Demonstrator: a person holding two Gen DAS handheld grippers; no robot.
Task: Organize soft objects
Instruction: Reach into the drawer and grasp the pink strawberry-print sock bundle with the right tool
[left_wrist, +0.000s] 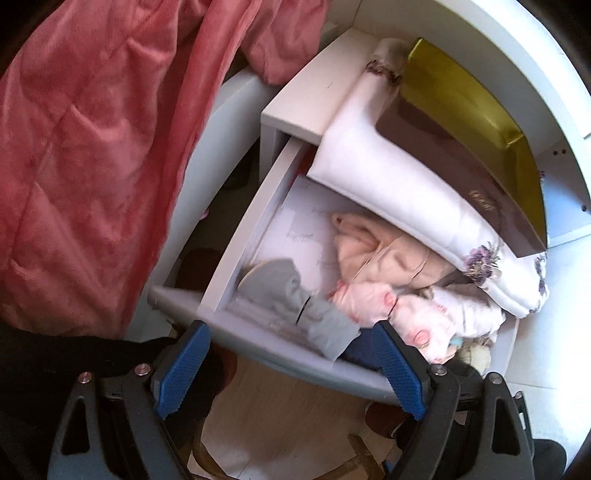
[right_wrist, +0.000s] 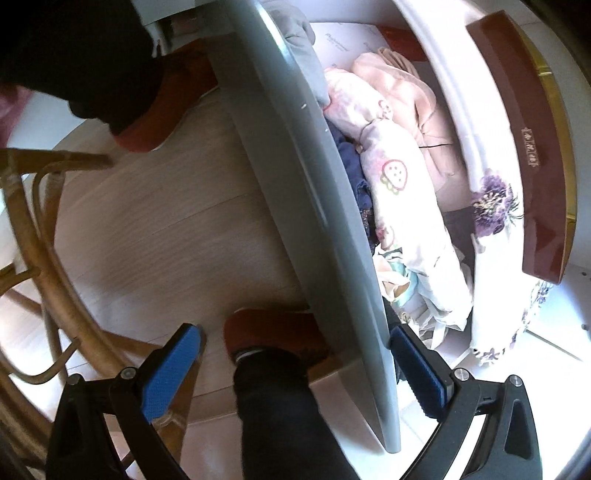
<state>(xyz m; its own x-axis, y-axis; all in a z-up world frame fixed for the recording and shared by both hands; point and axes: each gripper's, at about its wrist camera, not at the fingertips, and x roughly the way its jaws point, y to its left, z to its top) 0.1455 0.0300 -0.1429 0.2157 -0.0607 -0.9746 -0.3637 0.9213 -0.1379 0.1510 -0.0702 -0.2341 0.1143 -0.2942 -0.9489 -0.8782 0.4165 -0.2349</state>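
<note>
An open drawer (left_wrist: 258, 347) holds soft things: grey cloth (left_wrist: 295, 295) draped over the front at 7 o'clock, peach cloth (left_wrist: 373, 251) at centre, strawberry-print cloth (right_wrist: 399, 184) beside it, navy cloth (right_wrist: 351, 162) against the front. A floral pillow (left_wrist: 406, 195) and maroon box (left_wrist: 454, 158) lie above, toward 1 o'clock. Left gripper (left_wrist: 291, 365) and right gripper (right_wrist: 291, 369) both straddle the drawer front, jaws spread, holding nothing. A pink quilt (left_wrist: 85, 147) hangs at 10 o'clock.

Black grippers (left_wrist: 291, 365) (blue ribbed pads (right_wrist: 166, 373)), silver screws.
</note>
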